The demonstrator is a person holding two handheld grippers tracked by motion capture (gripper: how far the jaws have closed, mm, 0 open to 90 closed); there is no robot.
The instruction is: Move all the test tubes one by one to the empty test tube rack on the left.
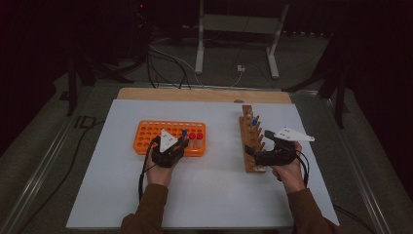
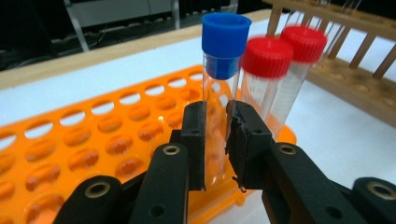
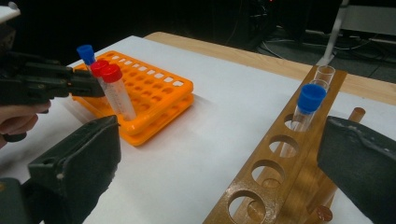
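My left gripper (image 2: 216, 140) is shut on a clear tube with a blue cap (image 2: 226, 44), held upright over the near right corner of the orange rack (image 2: 70, 140). The jaws hide the tube's lower end. Two red-capped tubes (image 2: 268, 77) stand in the rack just beside it. From above, the left gripper (image 1: 181, 142) is at the orange rack's (image 1: 151, 131) front right. My right gripper (image 3: 219, 172) is open, its jaws wide on either side of the wooden rack (image 3: 280, 163), which holds another blue-capped tube (image 3: 308, 105). From above, the right gripper (image 1: 259, 144) is at the wooden rack's (image 1: 249, 141) near end.
Uncapped clear tubes (image 3: 323, 74) stand at the wooden rack's far end. Both racks sit on a white sheet (image 1: 214, 180) over a wooden tabletop (image 1: 195, 93). Cables and a stand's metal legs (image 1: 199, 53) lie on the floor beyond the table.
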